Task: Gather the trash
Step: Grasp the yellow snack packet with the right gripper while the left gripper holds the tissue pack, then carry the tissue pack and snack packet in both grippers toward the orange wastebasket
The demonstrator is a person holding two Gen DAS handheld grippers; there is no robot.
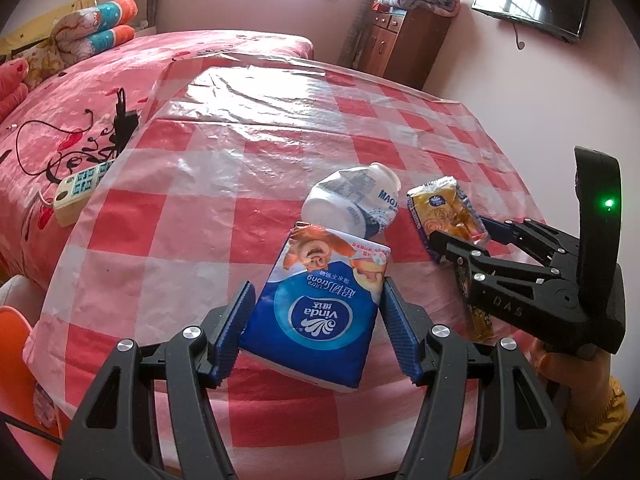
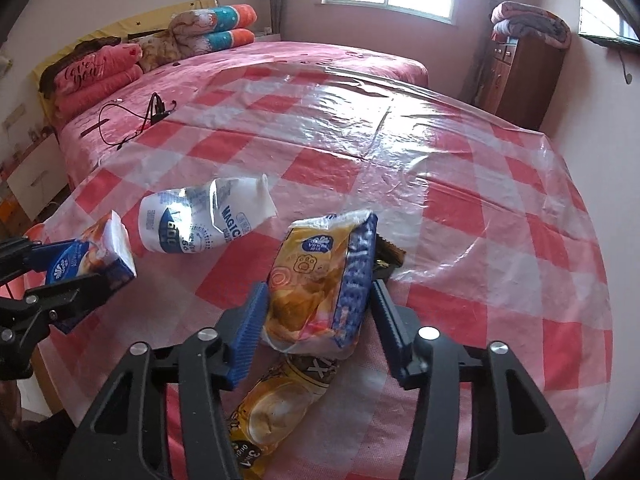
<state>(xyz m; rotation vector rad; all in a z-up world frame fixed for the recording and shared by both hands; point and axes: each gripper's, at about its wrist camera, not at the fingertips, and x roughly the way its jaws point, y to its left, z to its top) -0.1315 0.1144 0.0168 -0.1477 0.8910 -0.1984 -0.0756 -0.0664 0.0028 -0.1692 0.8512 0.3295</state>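
While the left tool [image 1: 316,316] clamps the blue tissue pack [image 1: 316,300] at the table edge [image 1: 280,384], the right tool [image 2: 316,328] pinches the yellow pack [image 2: 316,280].

The tablecloth [image 1: 240,216] is red-and-white checked under clear film; the tissue pack [image 1: 316,308] blue and white; the snack wrapper [image 2: 316,280] golden yellow, blue-edged; the crushed bottle [image 2: 204,216] white with blue print.

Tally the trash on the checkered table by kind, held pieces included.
Tissue packs: 2 (blue pack, yellow pack)
Crushed white bottle: 1
Yellow sachet: 1
Dark wrapper, mostly hidden behind the yellow pack: 1
Total: 5
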